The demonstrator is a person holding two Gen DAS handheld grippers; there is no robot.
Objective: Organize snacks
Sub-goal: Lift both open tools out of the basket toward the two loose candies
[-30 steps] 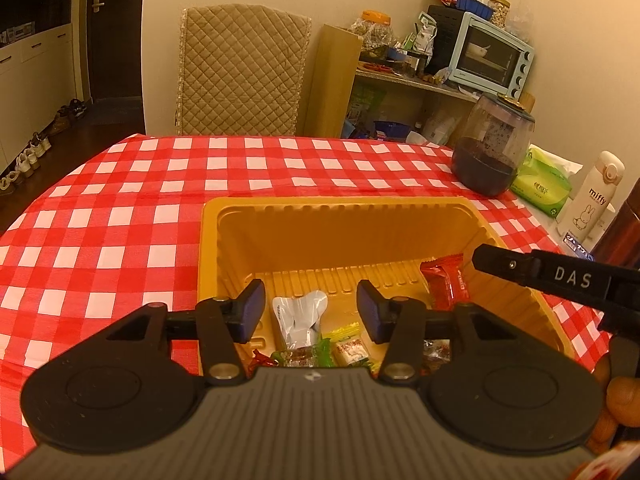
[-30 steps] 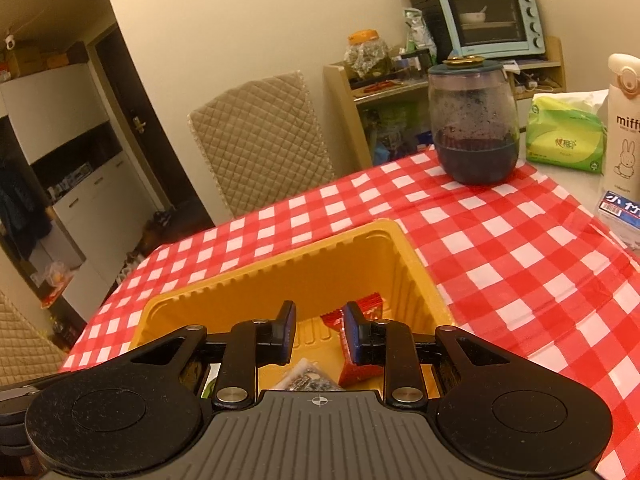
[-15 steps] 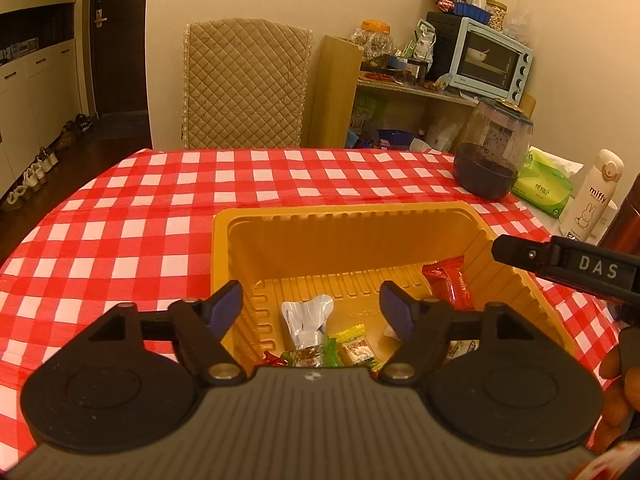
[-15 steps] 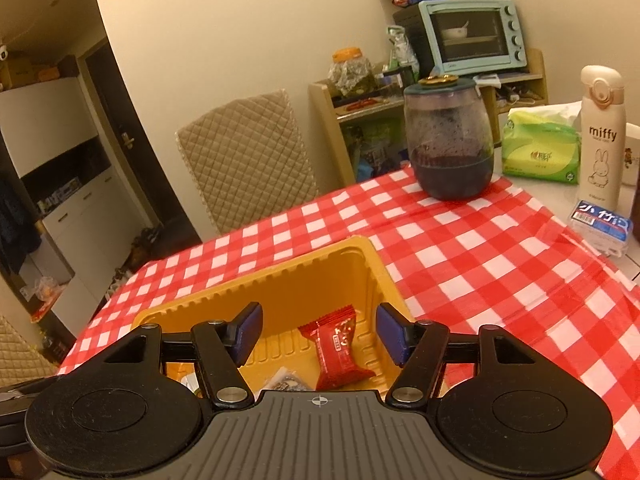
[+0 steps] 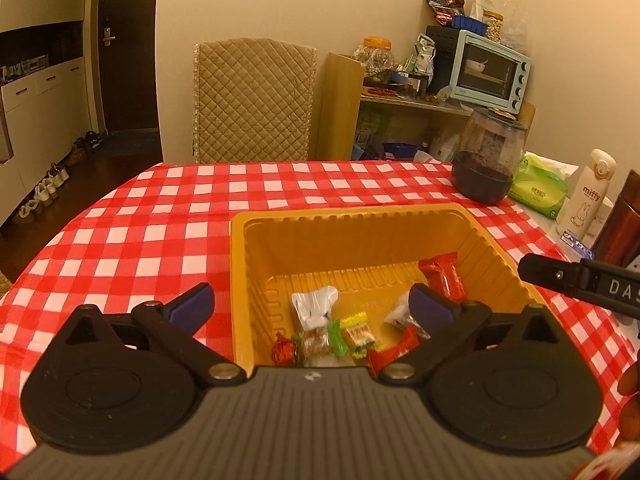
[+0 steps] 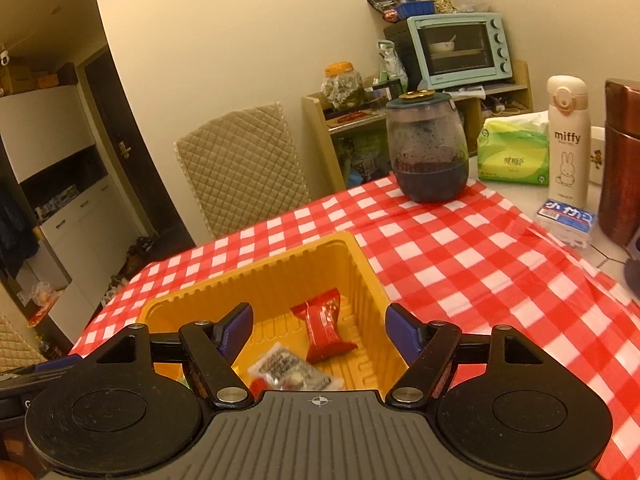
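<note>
A yellow plastic tray (image 5: 352,216) (image 6: 280,264) stands on the red-checked tablecloth and holds several wrapped snacks. Among them are a red packet (image 5: 442,278) (image 6: 324,330), a white packet (image 5: 314,306), a yellow-green candy (image 5: 358,334) and a clear dark-speckled packet (image 6: 286,368). My left gripper (image 5: 312,308) is open and empty above the tray's near edge. My right gripper (image 6: 320,330) is open and empty above the tray's right end; its finger (image 5: 560,276) shows at the right of the left wrist view.
A dark glass jar (image 6: 426,148) stands at the table's far right. Beside it are a green tissue pack (image 6: 514,154), a white Miffy bottle (image 6: 568,140), a brown flask (image 6: 622,160) and a small blue-white box (image 6: 566,216). A quilted chair (image 5: 254,100) stands behind the table.
Both grippers have opened wide and pulled back and up from the tray. The red packet that sat between the right fingers now lies in the tray.
</note>
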